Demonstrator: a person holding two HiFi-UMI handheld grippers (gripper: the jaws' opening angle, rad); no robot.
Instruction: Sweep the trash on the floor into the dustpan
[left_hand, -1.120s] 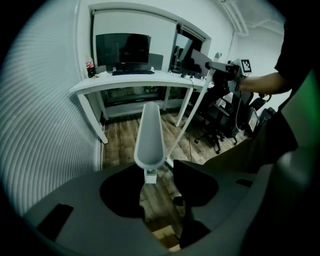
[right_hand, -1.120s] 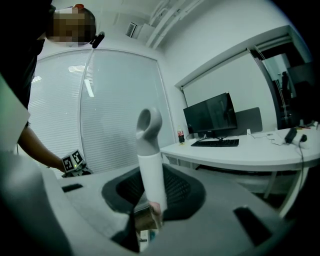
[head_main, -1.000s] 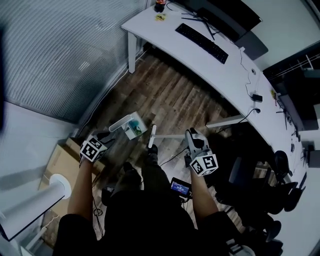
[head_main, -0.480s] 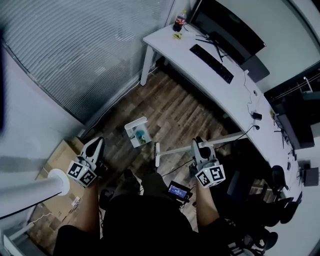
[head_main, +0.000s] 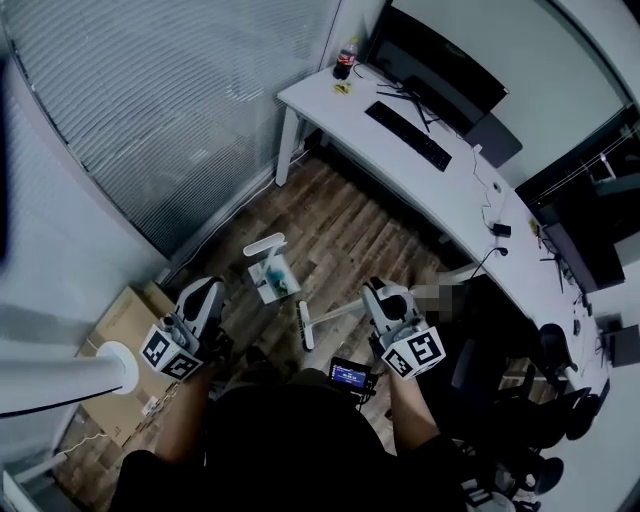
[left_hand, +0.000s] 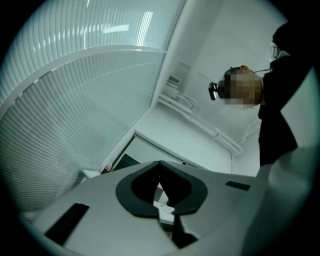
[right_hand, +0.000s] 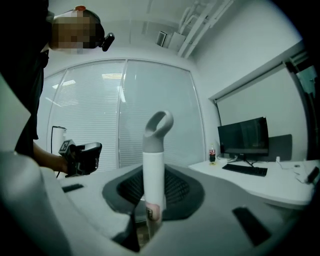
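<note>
The white dustpan (head_main: 266, 262) rests on the wooden floor below me, with teal trash (head_main: 284, 284) inside it. My left gripper (head_main: 207, 292) is shut and empty, off to the dustpan's left and apart from it. In the left gripper view its jaws (left_hand: 161, 172) meet and point up at the ceiling. My right gripper (head_main: 374, 296) is shut on the white broom handle (head_main: 332, 315), which reaches left across the floor. In the right gripper view the handle (right_hand: 153, 170) rises from the jaws of my right gripper (right_hand: 149, 202) and ends in a grey loop (right_hand: 160, 123). The left gripper (right_hand: 84, 157) shows there too.
A long white desk (head_main: 455, 215) with a monitor (head_main: 440, 62), a keyboard (head_main: 407, 135) and a bottle (head_main: 346, 57) runs along the far right. Window blinds (head_main: 170, 110) fill the left wall. A cardboard box (head_main: 115, 322) and a white post (head_main: 60, 385) stand at my left, office chairs (head_main: 555, 400) at my right.
My left gripper has left the dustpan's handle, shut, and drawn back and up to the left. The dustpan stays on the floor. My right gripper has risen a little with the broom.
</note>
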